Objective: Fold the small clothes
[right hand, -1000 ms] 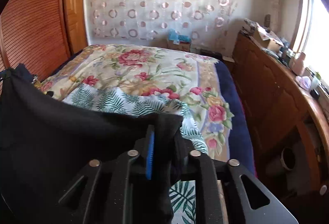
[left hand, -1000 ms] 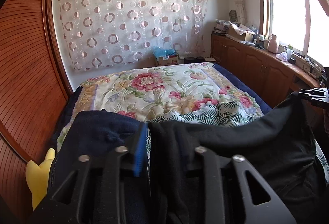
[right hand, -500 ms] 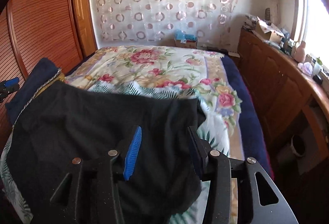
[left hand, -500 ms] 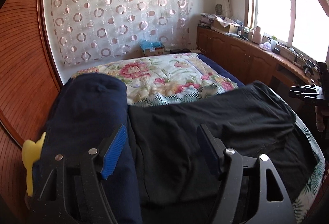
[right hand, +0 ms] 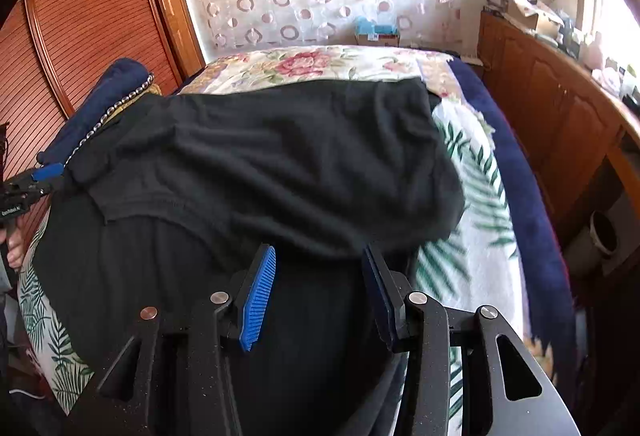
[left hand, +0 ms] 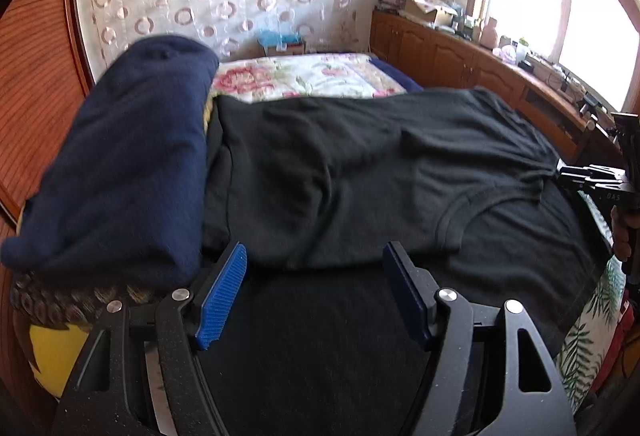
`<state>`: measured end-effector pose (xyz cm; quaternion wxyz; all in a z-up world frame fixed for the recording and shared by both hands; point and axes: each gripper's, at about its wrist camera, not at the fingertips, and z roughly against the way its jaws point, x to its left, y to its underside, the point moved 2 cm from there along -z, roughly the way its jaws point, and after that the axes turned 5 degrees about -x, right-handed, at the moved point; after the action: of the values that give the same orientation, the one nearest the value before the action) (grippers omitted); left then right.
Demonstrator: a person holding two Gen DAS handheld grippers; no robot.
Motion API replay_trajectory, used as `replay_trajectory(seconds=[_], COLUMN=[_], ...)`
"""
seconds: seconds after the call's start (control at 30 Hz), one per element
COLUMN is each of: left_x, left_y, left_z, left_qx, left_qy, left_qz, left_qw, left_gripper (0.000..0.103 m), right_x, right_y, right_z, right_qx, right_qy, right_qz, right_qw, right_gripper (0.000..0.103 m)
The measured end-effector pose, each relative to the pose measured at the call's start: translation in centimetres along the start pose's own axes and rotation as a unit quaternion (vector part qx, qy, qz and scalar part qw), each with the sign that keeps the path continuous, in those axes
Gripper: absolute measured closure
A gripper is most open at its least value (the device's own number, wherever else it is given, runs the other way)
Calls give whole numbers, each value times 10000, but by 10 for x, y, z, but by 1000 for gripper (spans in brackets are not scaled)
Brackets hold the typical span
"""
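Floral bedspread [right hand: 320, 65] under black garment [right hand: 280, 155]

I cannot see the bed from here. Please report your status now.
Left gripper open, right gripper open, nothing clamped. Black cotton T-shirt folded over, lying on floral bedspread. Folded navy garment lies beside its left edge.

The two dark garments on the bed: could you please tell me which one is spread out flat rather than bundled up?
The black T-shirt, spread across the bed; the navy garment sits bundled at its left.
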<state>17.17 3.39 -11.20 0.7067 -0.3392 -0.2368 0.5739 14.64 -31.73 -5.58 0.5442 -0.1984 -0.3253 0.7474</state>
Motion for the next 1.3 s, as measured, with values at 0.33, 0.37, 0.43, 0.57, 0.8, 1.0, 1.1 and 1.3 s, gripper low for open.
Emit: replay_trajectory(seconds=[0.33, 0.37, 0.43, 0.57, 0.8, 1.0, 1.1, 1.3], left_x=[-3, -4, -4, -6, -10, -8, -7, 5], left_y=[19, 20, 22, 24, 22, 19, 15, 5], left_z=[-28, -30, -35, -38, -42, -39, -40, -49], left_qx=[450, 468, 521, 414, 461, 441, 410, 403], left_qy=[25, 21, -18, -104, -59, -77, 83, 27], left_qz=[17, -1, 8, -115, -153, 122, 414, 968], left_qw=[9990, 9989, 9986, 9990, 9988, 9989, 9983, 9945], left_gripper=[31, 31, 31, 23, 16, 19, 24, 30], right_x=[-10, -11, -17, -24, -18, -11, -12, -13], right_y=[-7, -9, -16, -25, -24, -14, -13, -12], right_z=[-12, -13, -15, -27, -39, -42, -41, -41], right_qx=[239, 254, 248, 227, 0, -83, -108, -124], right_qy=[36, 42, 86, 168, 311, 262, 224, 193], right_qz=[-106, -137, -185, -306, -168, -214, -256, -293], right_qw=[9997, 9996, 9995, 9991, 9994, 9994, 9994, 9993], right_gripper=[55, 53, 52, 52, 52, 52, 52, 52])
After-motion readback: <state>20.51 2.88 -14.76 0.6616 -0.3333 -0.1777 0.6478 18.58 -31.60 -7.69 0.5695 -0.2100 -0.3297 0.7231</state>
